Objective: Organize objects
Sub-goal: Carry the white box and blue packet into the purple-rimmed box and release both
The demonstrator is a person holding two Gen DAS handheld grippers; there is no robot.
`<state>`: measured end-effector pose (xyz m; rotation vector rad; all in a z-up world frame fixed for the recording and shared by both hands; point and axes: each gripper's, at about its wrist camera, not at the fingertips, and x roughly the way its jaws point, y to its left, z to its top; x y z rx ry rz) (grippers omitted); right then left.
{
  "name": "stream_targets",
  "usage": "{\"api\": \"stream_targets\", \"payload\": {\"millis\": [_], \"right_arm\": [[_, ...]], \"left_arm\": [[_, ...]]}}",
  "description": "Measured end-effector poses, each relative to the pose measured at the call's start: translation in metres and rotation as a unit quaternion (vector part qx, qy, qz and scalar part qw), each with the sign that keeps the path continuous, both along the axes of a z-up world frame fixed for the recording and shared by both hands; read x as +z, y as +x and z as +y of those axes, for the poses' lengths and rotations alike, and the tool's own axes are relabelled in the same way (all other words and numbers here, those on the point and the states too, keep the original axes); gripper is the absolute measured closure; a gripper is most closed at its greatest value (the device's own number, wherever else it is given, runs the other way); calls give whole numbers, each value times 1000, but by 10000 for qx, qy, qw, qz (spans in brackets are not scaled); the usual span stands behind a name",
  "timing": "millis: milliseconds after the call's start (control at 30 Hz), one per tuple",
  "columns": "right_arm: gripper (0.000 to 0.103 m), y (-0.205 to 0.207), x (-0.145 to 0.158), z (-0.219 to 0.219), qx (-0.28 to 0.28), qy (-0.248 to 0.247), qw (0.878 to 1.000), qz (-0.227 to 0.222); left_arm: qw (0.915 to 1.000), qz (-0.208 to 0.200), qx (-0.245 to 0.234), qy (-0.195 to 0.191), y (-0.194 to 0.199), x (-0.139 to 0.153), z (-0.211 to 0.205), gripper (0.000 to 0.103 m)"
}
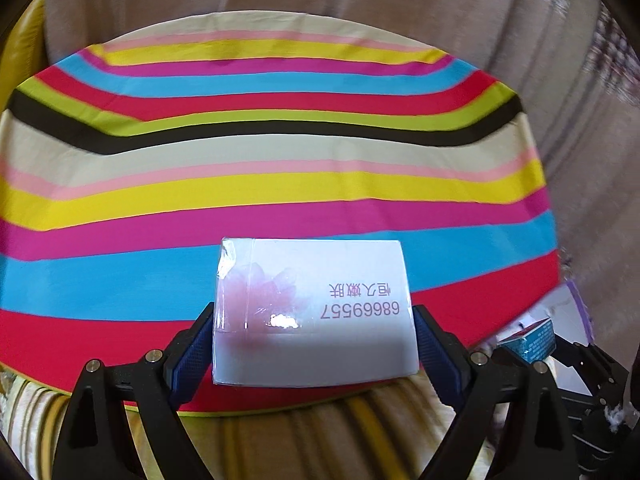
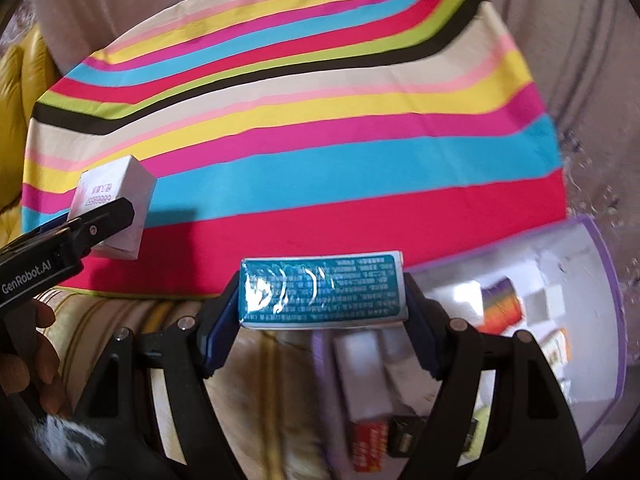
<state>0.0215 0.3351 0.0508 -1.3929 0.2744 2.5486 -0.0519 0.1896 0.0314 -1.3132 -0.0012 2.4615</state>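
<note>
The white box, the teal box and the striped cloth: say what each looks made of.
White box: probably cardboard under clear glossy film, going by the glare and a film seam.
Teal box: likely cardboard too, with wrinkled shiny wrap.
Striped cloth: matte woven fabric, softly rippled, no shine.

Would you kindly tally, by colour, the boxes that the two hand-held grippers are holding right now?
White box: 1, in the left hand-held gripper
Teal box: 1, in the right hand-held gripper
Total: 2
</note>
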Motion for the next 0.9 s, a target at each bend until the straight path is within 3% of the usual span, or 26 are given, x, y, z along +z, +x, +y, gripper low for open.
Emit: {"api": "stream_targets", "payload": {"millis": [333, 600, 900], "right_arm": [[27, 67, 8, 58, -949, 230, 9952, -103], [27, 112, 8, 97, -1737, 365, 9839, -210], [27, 139, 9, 128, -2277, 417, 9727, -176]], "left_arm": [[9917, 183, -1269, 69, 43, 11, 82, 11], [9743, 151, -2244, 75, 77, 11, 147, 11], [9571, -85, -2896, 18, 100, -1, 188, 11]]}}
